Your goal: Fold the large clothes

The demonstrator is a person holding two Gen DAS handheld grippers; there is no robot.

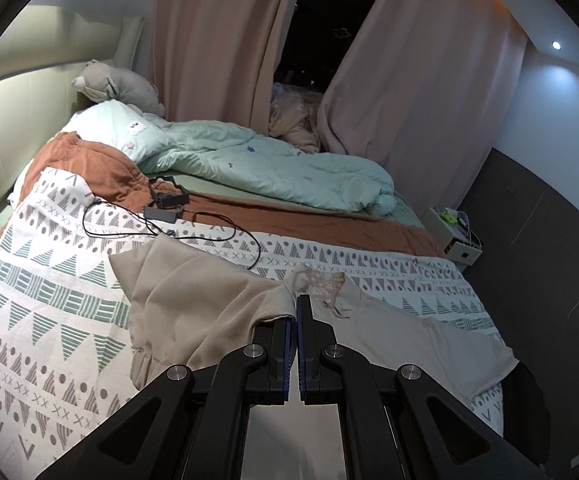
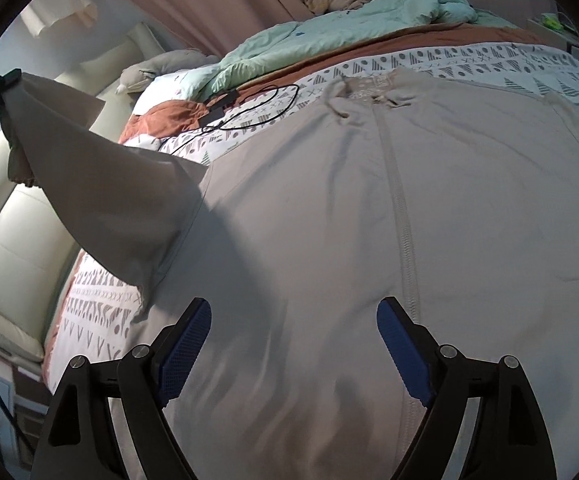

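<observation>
A large beige zip-front jacket point(image 2: 369, 208) lay spread front-up across the patterned bedspread, its zipper closed and running down the middle, its collar toward the far side of the bed showing a patterned lining. The body was mostly flat with soft wrinkles. One sleeve point(image 2: 101, 200) was lifted off the bed and stretched up and outward, its gathered cuff raised, the fabric hanging in a taut fold
</observation>
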